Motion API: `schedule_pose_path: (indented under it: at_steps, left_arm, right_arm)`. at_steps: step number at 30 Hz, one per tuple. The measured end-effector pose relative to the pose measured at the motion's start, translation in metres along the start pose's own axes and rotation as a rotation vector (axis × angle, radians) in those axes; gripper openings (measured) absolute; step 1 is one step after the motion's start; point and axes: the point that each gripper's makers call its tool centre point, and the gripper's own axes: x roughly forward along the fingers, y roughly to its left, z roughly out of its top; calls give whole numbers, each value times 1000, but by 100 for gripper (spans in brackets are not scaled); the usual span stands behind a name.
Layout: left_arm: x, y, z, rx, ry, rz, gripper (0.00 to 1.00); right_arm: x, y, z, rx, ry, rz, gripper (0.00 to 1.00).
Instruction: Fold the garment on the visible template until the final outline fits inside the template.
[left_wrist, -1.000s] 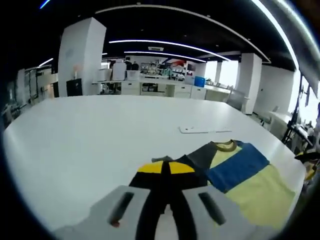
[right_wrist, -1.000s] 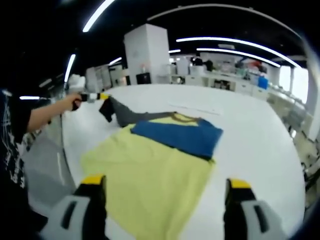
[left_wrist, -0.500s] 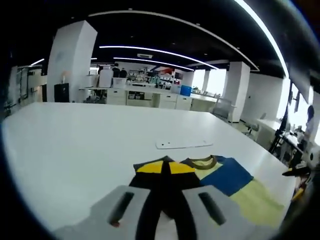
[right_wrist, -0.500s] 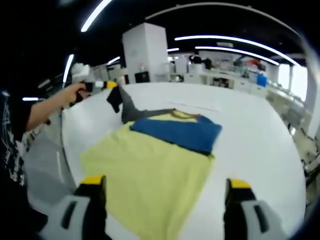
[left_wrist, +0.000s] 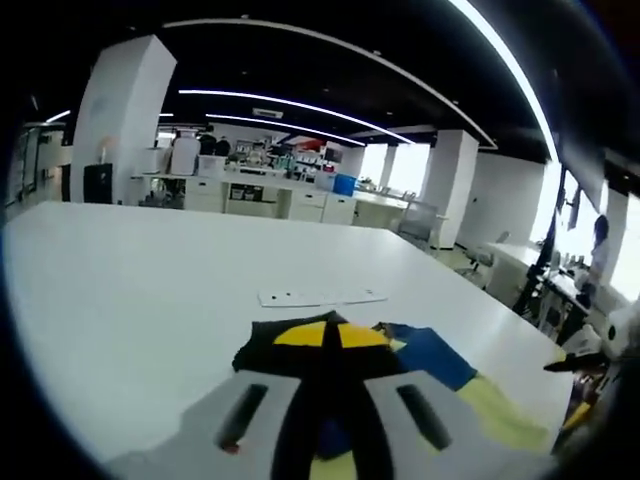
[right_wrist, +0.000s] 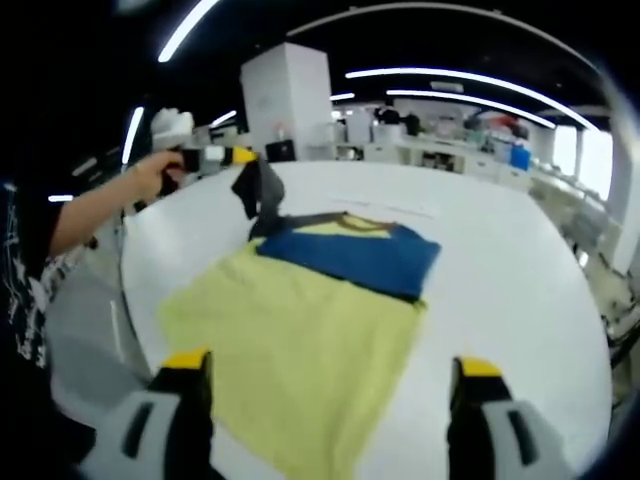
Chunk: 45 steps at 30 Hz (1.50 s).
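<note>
Two sets of jaws are at work, and they stand quite differently. Seen in its own view, the left gripper (left_wrist: 325, 335) has its yellow-tipped jaws pinched together on dark grey cloth, the sleeve (right_wrist: 256, 190) of the garment (right_wrist: 315, 335). The right gripper view shows the same pinch from the side: the sleeve hangs limp from the jaws, lifted clear of the counter (right_wrist: 520, 290), with the person's hand (right_wrist: 155, 180) behind it. The right gripper (right_wrist: 325, 375) has its jaws spread wide, one at each side of the bottom of its view, gripping nothing and hovering over the near yellow hem.

Beyond the jaws, the garment lies mostly flat on the white counter: a pale yellow body nearest the right gripper, a blue band (right_wrist: 350, 255) across the chest farther away, and a collar (right_wrist: 345, 220) past that. Just beyond the collar a thin pale strip (left_wrist: 322, 297) lies on the counter; whether it belongs to the template cannot be told, and no template outline is visible.

Judging by the way the sleeve droops and drapes, the cloth is light, soft and without stiffness, so it will sag and slide on the smooth counter rather than hold a crease. Hold at edges and corners seems best: the sleeve end already gripped, and for the right jaws a hem corner, so a fold can be carried over evenly without bunching.
</note>
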Motion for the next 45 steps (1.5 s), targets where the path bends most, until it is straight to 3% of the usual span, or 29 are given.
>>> schedule_pose_path:
  at_steps: [11, 15, 20, 23, 33, 45]
  left_arm:
    - [28, -33, -36, -44, 63, -48, 0]
    - [32, -46, -54, -70, 100, -58, 0]
    - [37, -54, -65, -96, 118, -75, 0]
    - [41, -55, -69, -91, 127, -86, 0]
    - [36, -85, -95, -46, 202, -166, 0]
    - [32, -101, -125, 3, 282, -224, 0]
  right_arm:
    - [-2, -3, -12, 14, 26, -11, 99]
    - [-3, -5, -14, 22, 31, -18, 99]
    - [-2, -3, -17, 28, 38, -17, 99]
    - [0, -3, -18, 29, 43, -12, 99]
    - [3, 0, -19, 26, 52, -5, 99]
    - [1, 0, -21, 30, 55, -10, 99]
